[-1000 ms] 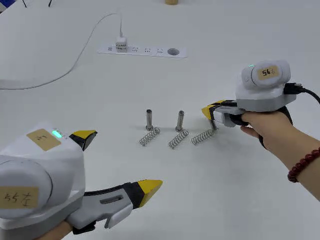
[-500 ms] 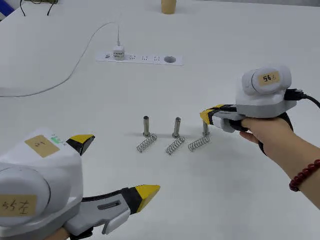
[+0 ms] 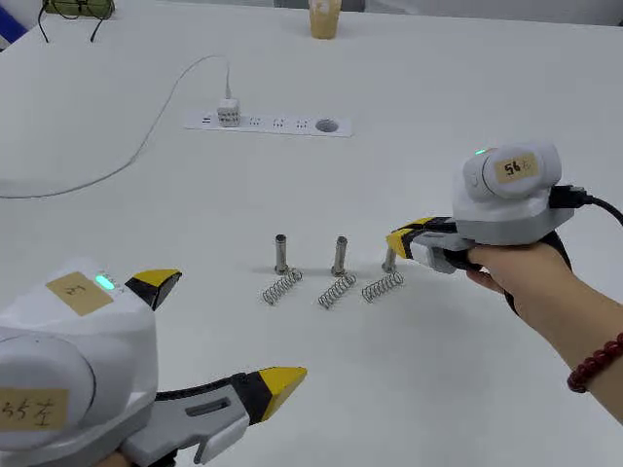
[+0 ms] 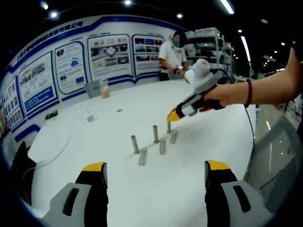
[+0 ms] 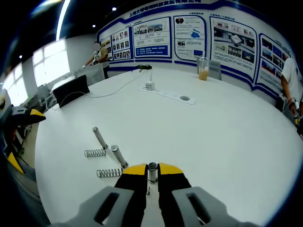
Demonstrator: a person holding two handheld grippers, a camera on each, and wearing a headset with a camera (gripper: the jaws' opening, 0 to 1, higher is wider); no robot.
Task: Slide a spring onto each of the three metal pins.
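Three metal pins stand upright in a row on the white table (image 3: 487,389): middle pin (image 3: 340,255), left-end pin (image 3: 281,253) to its left, right-end pin (image 3: 389,259) to its right. None has a spring on it.

Head view has three springs lying flat, each just on the near side of a pin: near spring (image 3: 337,290) in front of the middle pin, left spring (image 3: 281,287) and right spring (image 3: 383,286) either side of it. Right gripper view has two springs, both left of its jaws.

Right gripper (image 5: 152,174) is at the right-end pin. Its own view shows the yellow tips closed in on that pin from both sides, the pin top poking up between them. In the head view the pin sits just beside the tips and the grip is unclear.

Left gripper (image 3: 219,331) is well to the near left of the middle pin, jaws wide apart, holding nothing.

Power strip (image 3: 268,124) lies well beyond the middle pin, a cup (image 3: 324,17) farther still.
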